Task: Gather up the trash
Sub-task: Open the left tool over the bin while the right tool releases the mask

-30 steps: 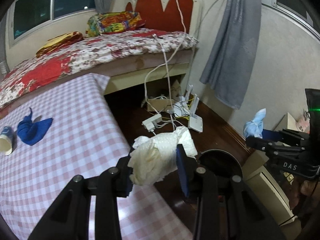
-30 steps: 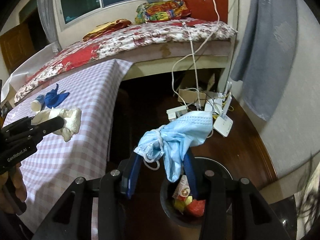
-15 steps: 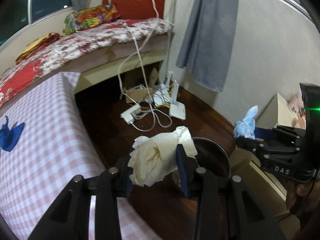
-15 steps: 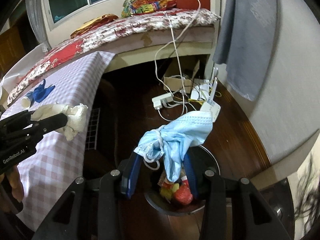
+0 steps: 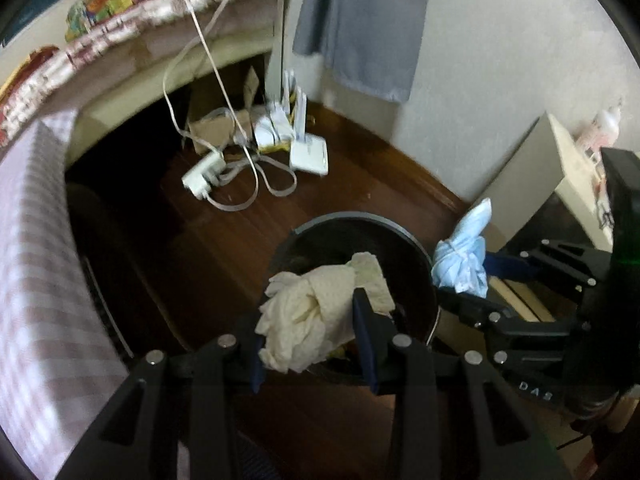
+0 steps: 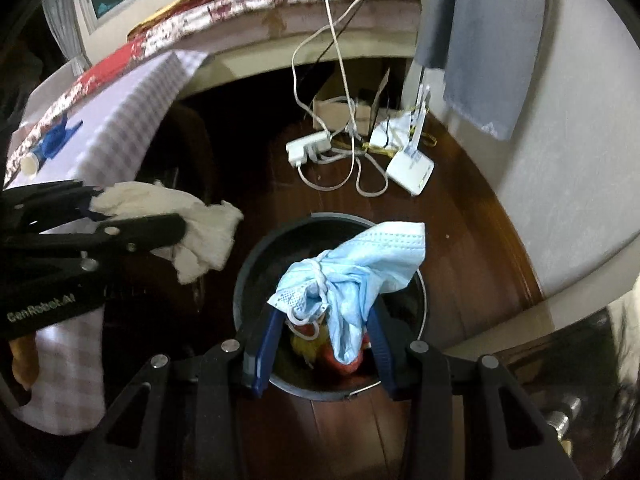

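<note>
Right wrist view showed "GenRobot.AI" on the left gripper (image 6: 132,216), which pinched a crumpled tissue (image 6: 192,232). "DAS" was on the right gripper (image 5: 464,280), which squeezed a blue mask (image 6: 352,276) over the bin (image 6: 240,280).

The round black trash bin (image 6: 418,280) is standing open-topped on the dark wooden floor (image 6: 472,220), its mouth lying clear beneath both loaded grippers. The pink-checked table edge (image 5: 36,264) is bounding the approach on one side. White power strip and looping cables (image 6: 320,152) are cluttering the floor beyond the bin.
</note>
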`<state>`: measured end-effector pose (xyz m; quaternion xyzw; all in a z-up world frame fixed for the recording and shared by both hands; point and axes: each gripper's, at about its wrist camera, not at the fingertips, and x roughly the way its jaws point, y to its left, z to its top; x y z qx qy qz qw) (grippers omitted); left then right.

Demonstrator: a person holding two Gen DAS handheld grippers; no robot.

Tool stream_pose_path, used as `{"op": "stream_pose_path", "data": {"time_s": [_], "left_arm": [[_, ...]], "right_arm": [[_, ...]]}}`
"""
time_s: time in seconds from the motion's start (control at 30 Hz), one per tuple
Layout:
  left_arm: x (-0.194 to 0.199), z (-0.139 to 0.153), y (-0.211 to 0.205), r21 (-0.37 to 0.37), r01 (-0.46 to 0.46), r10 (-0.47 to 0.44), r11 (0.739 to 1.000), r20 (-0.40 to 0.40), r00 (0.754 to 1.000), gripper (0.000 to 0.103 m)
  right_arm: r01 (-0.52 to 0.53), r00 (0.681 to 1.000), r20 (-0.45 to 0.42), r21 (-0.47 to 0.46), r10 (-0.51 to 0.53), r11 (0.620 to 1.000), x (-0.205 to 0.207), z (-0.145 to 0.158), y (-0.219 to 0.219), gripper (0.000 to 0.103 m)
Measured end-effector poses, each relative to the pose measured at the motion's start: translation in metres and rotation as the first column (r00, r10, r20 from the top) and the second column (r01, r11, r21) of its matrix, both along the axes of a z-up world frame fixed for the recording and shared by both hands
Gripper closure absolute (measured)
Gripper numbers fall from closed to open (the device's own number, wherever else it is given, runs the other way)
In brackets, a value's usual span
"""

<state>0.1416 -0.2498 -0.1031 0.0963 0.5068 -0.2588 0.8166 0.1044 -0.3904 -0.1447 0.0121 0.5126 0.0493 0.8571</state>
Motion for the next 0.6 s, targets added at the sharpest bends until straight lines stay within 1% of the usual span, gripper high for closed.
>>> {"op": "stream_pose_path", "data": {"time_s": [0.13,0.23,0.27,0.3,0.33,0.37,0.4,0.43,0.47,0.5,0.53,0.6], "left_arm": [[0.007,-0.027,-0.011,0.000,0.002,-0.002,1.000,-0.099,0.995,0.065],[0.013,-0.049,-0.016,0.005,-0.010,0.010,1.000,-0.184,0.983,0.063],[0.015,-0.055,-0.017,0.001,-0.015,0.015,1.000,-0.203,0.979,0.062],[0.017,-0.060,-0.019,0.000,-0.016,0.016,1.000,-0.217,0.976,0.053],[0.019,-0.067,-0.021,0.004,-0.020,0.021,1.000,-0.244,0.970,0.033],[0.020,-0.070,-0.021,0.014,-0.033,0.036,0.999,-0.248,0.968,0.027],[0.020,-0.070,-0.018,0.024,-0.057,0.061,0.998,-0.227,0.972,0.025],[0.019,-0.067,-0.016,0.039,-0.071,0.078,0.997,-0.209,0.975,0.025],[0.019,-0.064,-0.012,0.047,-0.081,0.089,0.996,-0.197,0.976,0.025],[0.017,-0.059,-0.007,0.049,-0.095,0.103,0.994,-0.185,0.977,0.022],[0.016,-0.057,-0.003,0.054,-0.106,0.114,0.993,-0.175,0.978,0.016],[0.011,-0.044,0.006,0.062,-0.120,0.128,0.991,-0.130,0.983,0.011]], "right_arm": [[-0.027,0.999,-0.044,-0.004,0.027,1.000,0.007,-0.023,-0.002,0.059],[-0.067,0.995,-0.073,-0.018,0.066,0.998,0.012,-0.042,0.004,0.058],[-0.082,0.993,-0.089,-0.019,0.080,0.996,0.015,-0.049,0.004,0.056],[-0.098,0.990,-0.103,-0.020,0.095,0.995,0.017,-0.057,0.005,0.054],[-0.125,0.985,-0.120,-0.026,0.121,0.992,0.021,-0.068,0.007,0.051],[-0.133,0.983,-0.134,-0.061,0.124,0.989,0.024,-0.079,0.008,0.037],[-0.128,0.983,-0.142,-0.098,0.113,0.987,0.026,-0.088,0.007,0.025],[-0.118,0.983,-0.155,-0.120,0.099,0.986,0.027,-0.095,0.004,0.024],[-0.097,0.981,-0.182,-0.116,0.075,0.989,0.028,-0.103,-0.002,0.024],[-0.077,0.980,-0.190,-0.104,0.057,0.992,0.028,-0.104,-0.007,0.024],[-0.050,0.981,-0.192,-0.095,0.031,0.994,0.025,-0.102,-0.013,0.024],[-0.007,0.984,-0.177,-0.070,-0.006,0.998,0.019,-0.089,-0.021,0.023]]}}
